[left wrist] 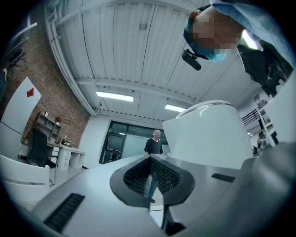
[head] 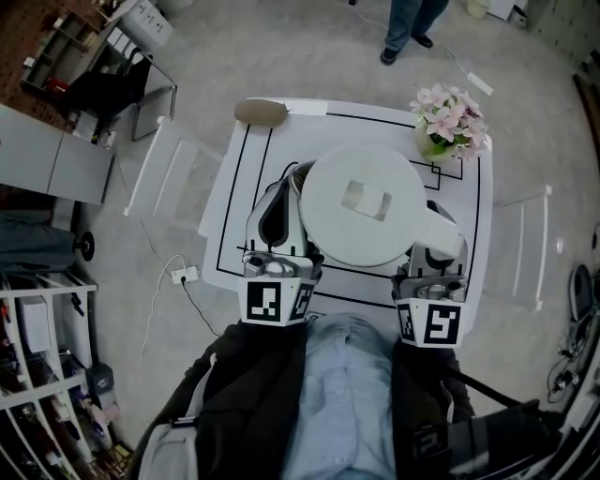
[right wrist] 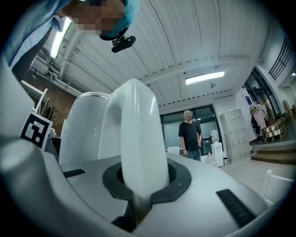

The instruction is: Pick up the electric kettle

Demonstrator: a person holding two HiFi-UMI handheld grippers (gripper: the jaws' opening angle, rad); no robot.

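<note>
Table middle: the kettle (head: 361, 202) covers it; no way through there.
Table top strip: the table (head: 347, 131) lies bare between the corners.
Upper right corner: flowers (head: 450, 122) block it.
Upper left corner: brown oval thing (head: 261, 112) on the edge.
Sides: left chair (head: 169, 178) and right chair (head: 520, 244) close in.
Floor at top: open but for a person (head: 408, 28).

Left gripper (left wrist: 150, 162) jaws closed, nothing between them; right gripper (right wrist: 138, 187) jaws clamped on kettle handle (right wrist: 134, 139); the 2 side by side.
</note>
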